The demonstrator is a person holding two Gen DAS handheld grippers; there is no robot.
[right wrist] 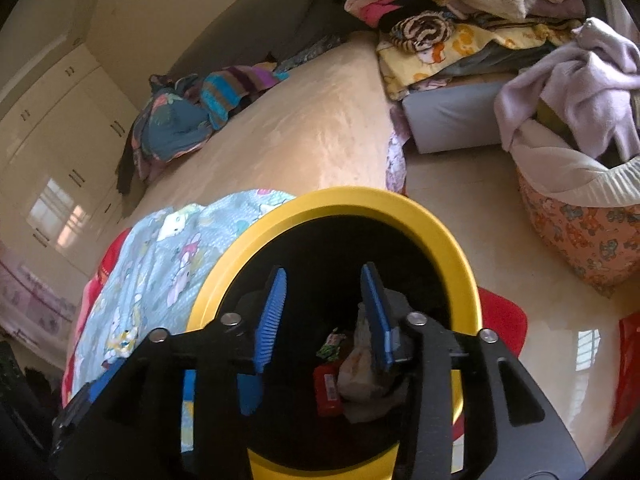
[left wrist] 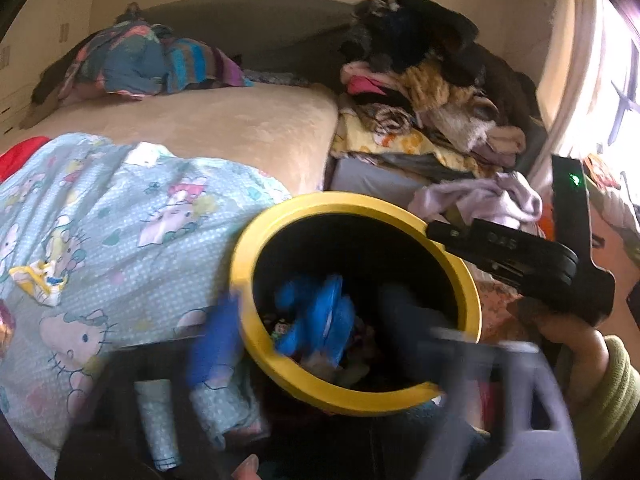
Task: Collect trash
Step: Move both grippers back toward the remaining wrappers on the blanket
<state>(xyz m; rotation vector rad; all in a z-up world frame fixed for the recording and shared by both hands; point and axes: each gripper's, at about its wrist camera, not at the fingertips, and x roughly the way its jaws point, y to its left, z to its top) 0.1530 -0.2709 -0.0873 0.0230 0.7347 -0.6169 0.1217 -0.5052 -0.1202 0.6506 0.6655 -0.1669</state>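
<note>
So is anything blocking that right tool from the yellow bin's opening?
Nothing visible does. The right tool hangs open and empty directly over the yellow bin, whose mouth is uncovered, with wrappers already lying at the bottom.

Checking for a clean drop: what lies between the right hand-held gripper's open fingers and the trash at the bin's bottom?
Nothing. In the right wrist view the right hand-held gripper is open over the yellow-rimmed bin, with dark empty space above the trash.
</note>
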